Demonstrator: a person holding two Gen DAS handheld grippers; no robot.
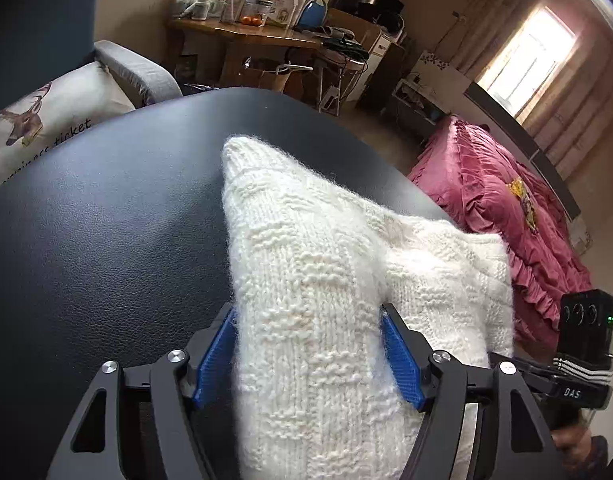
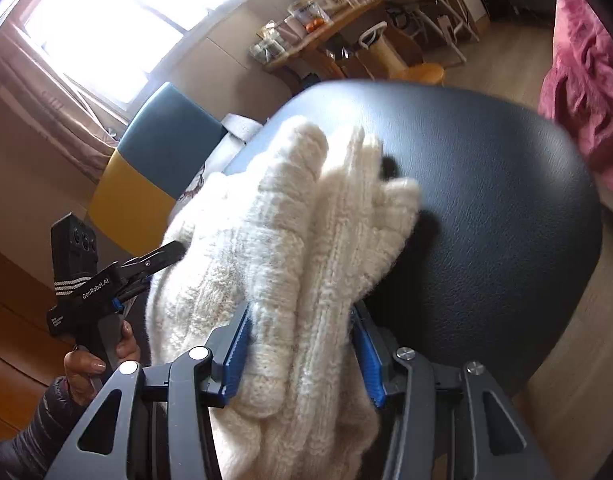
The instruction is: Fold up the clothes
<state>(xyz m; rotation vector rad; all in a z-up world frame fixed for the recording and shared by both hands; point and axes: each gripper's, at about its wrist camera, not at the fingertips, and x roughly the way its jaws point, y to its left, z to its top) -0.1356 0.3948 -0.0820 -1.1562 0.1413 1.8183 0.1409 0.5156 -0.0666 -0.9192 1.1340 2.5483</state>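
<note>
Left wrist view, left to right: cushion (image 1: 34, 128) printed with a deer and the words "ticket" and a cut-off word ending "ness"; grey armchair arm (image 1: 140, 70); black leather-grain table (image 1: 106, 220), its left half bare, its rounded far edge clear of the wooden desk (image 1: 242, 36) crowded with jars; white knitted sweater (image 1: 306, 280) lying bunched on the right half of the table, one fold rising between the blue pads of the left gripper (image 1: 310, 344); jaws well apart, pads alongside the knit, whether they press it I cannot tell; pink ruffled bedspread (image 1: 506, 208) beyond the right table edge; right gripper (image 1: 582, 384) at far right, body lettered "DAS".

Right wrist view, left to right: left gripper (image 2: 174, 250), body lettered "GenRobot.AI", held by a hand (image 2: 102, 356) in a dark quilted sleeve (image 2: 42, 420), its tip at the sweater's left edge; blue and yellow chair back (image 2: 154, 160); sweater (image 2: 290, 240) gathered between the pads of the right gripper (image 2: 302, 344), pads against the knit on both sides, jaws gripping the sweater; table (image 2: 506, 200) bare to the right, edge rounded.
</note>
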